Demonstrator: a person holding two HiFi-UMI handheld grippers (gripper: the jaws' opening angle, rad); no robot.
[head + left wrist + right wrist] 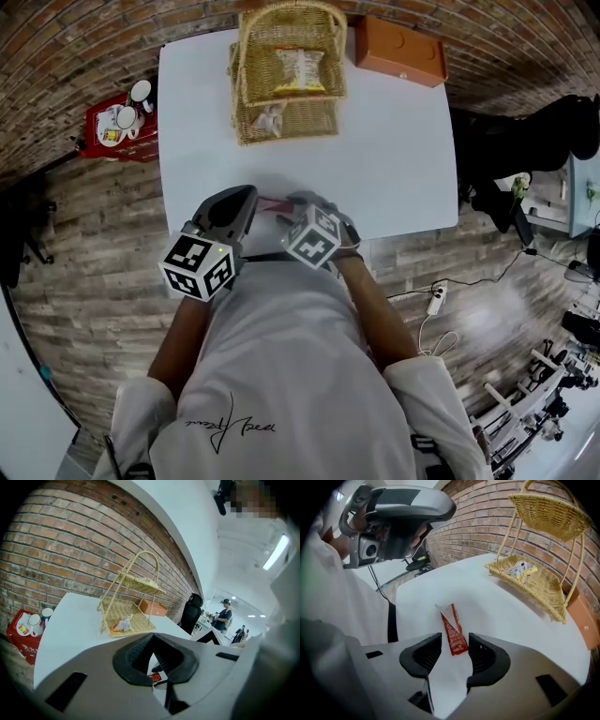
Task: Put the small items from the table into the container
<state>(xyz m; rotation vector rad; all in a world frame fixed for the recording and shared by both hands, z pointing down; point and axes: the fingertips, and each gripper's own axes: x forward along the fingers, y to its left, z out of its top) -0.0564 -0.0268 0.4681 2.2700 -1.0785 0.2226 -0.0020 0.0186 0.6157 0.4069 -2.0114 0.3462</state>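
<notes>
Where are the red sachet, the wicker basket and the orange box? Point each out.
red sachet [453,632], right gripper view, its middle.
wicker basket [314,117], head view, bare weave of lower tray.
orange box [398,52], head view, its top.

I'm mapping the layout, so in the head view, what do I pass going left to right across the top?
Red box with cups → wicker tiered basket → orange box → black chair.

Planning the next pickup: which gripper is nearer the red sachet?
Right. The right gripper straddles the red sachet with open fingers; the left gripper, shut, sits beside it.
</notes>
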